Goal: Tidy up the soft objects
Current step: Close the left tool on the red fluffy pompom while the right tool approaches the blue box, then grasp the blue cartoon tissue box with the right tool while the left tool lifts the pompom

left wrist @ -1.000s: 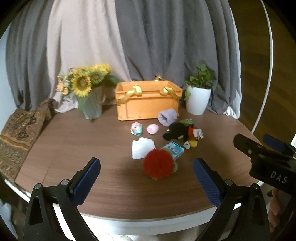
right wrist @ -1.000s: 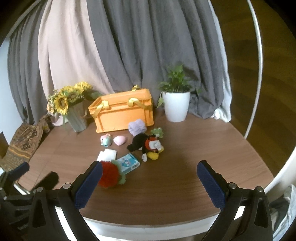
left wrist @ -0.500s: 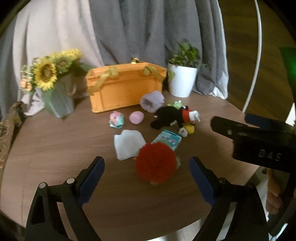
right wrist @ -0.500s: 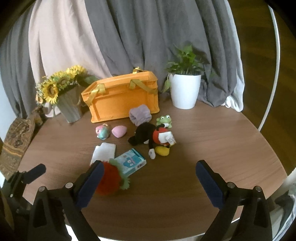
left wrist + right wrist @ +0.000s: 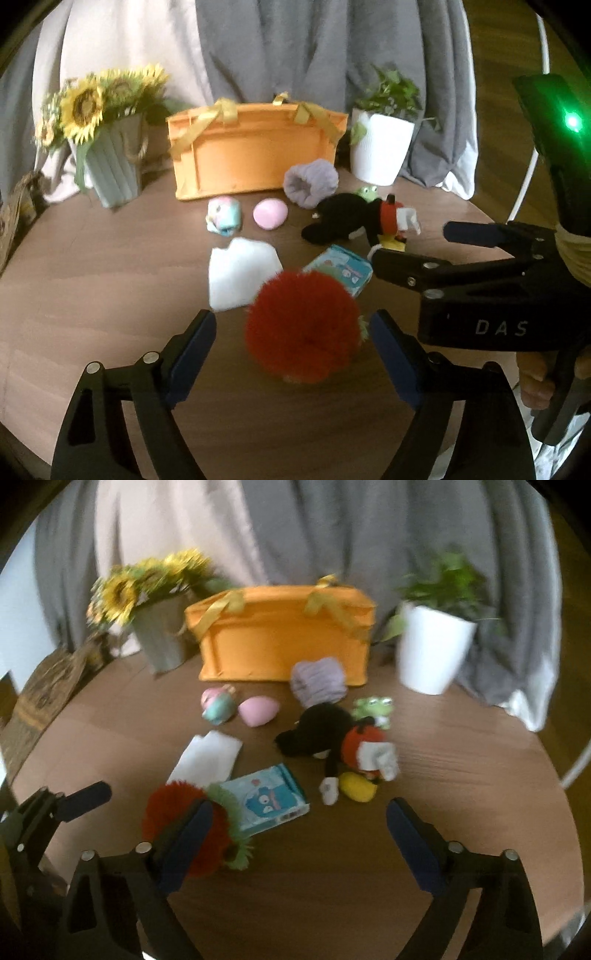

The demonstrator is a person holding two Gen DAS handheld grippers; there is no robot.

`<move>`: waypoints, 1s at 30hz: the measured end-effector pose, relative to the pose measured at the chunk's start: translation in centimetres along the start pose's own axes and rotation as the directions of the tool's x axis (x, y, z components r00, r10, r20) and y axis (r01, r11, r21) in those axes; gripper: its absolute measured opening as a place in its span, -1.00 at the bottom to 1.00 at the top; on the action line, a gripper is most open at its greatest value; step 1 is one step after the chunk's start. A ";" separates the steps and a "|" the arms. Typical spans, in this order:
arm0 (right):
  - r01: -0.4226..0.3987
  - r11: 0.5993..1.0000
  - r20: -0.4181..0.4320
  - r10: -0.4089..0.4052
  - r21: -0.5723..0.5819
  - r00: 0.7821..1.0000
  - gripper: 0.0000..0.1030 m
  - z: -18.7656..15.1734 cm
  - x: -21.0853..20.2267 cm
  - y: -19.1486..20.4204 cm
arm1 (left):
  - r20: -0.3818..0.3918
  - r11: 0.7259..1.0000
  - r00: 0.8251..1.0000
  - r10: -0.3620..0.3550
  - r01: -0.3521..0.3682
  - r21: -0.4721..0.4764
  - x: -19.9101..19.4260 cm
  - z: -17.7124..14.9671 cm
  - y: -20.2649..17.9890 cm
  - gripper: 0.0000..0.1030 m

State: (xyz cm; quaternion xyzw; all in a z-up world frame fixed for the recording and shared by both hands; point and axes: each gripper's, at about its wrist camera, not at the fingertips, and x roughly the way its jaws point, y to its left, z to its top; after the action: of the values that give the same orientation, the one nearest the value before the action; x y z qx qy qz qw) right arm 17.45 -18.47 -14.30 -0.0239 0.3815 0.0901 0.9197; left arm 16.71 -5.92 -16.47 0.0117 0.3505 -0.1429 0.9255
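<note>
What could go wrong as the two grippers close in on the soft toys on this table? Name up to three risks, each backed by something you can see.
1. The left gripper, jaws just closing, straddles the red fluffy ball; soft fur may slip from the pads.
2. The right gripper hovers close beside it, so the two could collide.
3. The tissue pack touches the ball and might get dragged along.

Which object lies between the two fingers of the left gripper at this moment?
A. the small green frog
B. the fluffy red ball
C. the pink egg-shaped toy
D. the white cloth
B: in the left wrist view the fluffy red ball sits between the blue pads of the left gripper, whose jaws have just been closing but do not press on it yet; it rests on the table.
</note>
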 end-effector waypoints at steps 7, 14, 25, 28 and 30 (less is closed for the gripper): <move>-0.102 0.993 -0.009 0.101 -0.060 0.995 0.77 0.5 2.6 -0.5 | -0.013 0.996 0.997 0.072 -0.073 -0.060 1.7 -0.3 -0.3 0.55; -0.141 0.987 -0.006 0.141 -0.079 0.990 0.77 1.1 4.1 -1.1 | -0.023 0.993 0.998 0.066 -0.068 -0.092 3.4 0.0 -0.2 0.36; -0.167 0.983 -0.030 0.165 -0.079 0.986 0.77 0.6 5.3 -0.9 | -0.034 0.989 0.999 0.033 -0.038 -0.142 4.0 -0.7 0.7 -0.27; -0.177 0.980 -0.038 0.175 -0.085 0.984 0.77 0.6 5.6 -0.5 | -0.026 0.987 0.998 0.052 -0.056 -0.151 3.4 -0.8 1.2 -0.28; -0.177 0.979 -0.042 0.174 -0.101 0.984 0.77 0.5 5.8 -0.1 | -0.020 0.984 0.997 0.068 -0.071 -0.163 3.0 -0.9 1.7 -0.29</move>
State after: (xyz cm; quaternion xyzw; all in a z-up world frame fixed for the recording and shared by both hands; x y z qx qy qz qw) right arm 21.85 -17.65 -18.06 -0.0395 0.3918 0.1902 0.8993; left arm 18.72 -4.97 -19.19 -0.0509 0.3671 -0.0812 0.9252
